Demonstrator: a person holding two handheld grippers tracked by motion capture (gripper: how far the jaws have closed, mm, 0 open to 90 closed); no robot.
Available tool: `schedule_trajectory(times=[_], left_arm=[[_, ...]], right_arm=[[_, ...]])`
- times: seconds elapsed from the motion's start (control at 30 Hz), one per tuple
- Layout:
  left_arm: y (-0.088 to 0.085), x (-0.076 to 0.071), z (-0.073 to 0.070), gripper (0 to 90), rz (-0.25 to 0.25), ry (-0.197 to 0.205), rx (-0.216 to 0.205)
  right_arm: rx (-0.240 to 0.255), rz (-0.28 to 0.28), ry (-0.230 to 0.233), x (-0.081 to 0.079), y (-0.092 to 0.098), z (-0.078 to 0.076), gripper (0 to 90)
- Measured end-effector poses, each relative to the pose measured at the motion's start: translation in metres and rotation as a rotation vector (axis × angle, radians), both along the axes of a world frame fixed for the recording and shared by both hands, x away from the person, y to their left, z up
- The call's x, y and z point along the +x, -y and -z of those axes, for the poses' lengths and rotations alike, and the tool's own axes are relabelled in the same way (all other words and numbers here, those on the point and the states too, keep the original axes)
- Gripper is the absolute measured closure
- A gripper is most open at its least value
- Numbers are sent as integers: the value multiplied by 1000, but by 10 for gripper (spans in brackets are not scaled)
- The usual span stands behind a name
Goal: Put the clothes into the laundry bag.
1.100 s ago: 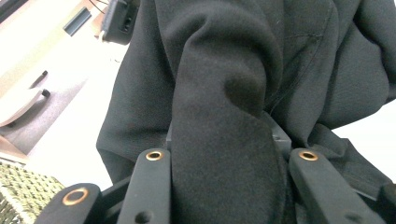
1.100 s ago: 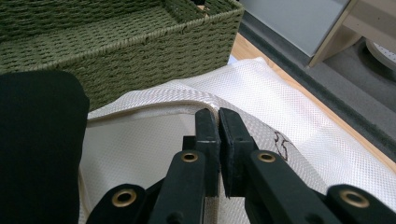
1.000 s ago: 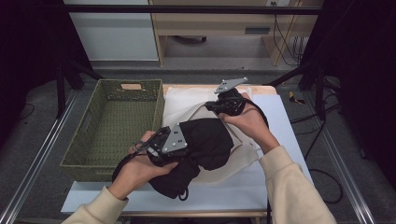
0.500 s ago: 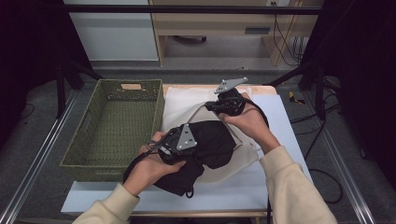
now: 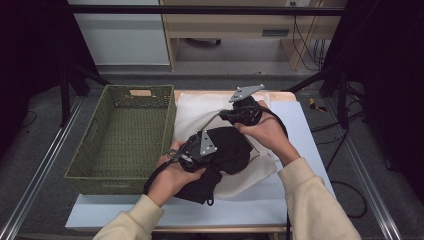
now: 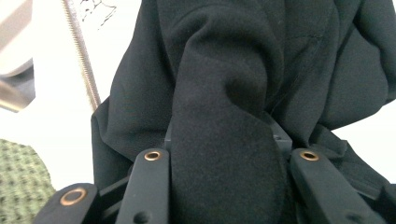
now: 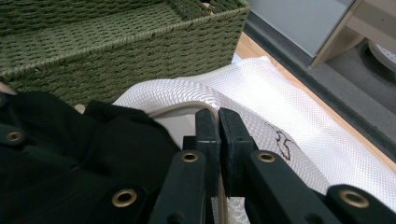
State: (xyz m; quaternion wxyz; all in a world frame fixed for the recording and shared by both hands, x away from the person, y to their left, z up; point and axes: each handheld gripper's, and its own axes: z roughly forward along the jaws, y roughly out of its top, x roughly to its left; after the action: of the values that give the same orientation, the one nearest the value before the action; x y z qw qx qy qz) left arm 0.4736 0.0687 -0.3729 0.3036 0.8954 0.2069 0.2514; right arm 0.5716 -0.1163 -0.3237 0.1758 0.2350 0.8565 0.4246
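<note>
Both my grippers are clamped on cloth.
My left gripper [image 6: 224, 154] grips the black garment [image 6: 243, 79]; its own view reveals that. My right gripper [image 7: 218, 122] pinches the white bag [image 7: 261, 88] rim.

No legible txt (mesh bag [image 7: 280, 116] mark unreadable).

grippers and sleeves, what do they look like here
Both arms wear cream long sleeves. The left gripper and right gripper are black, each with two flat black jaws and brass-coloured rivets. Each carries a grey three-cornered plate on top, and a black cable trails from the left one.
</note>
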Motion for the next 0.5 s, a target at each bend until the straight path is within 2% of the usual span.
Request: schedule_trajectory(times=[0.3,0.4,0.5], left_arm=[[14,8,15,631,-46,-13,-24],[19,10,21,631,-55,-13,-46],[22,13,26,631,-71,-16,-41]], right_arm=[[0,-11,7,-6,-2,0,875],[0,-15,4,-7,-1,1,875],[-1,-20,2,-7,0,2,875]])
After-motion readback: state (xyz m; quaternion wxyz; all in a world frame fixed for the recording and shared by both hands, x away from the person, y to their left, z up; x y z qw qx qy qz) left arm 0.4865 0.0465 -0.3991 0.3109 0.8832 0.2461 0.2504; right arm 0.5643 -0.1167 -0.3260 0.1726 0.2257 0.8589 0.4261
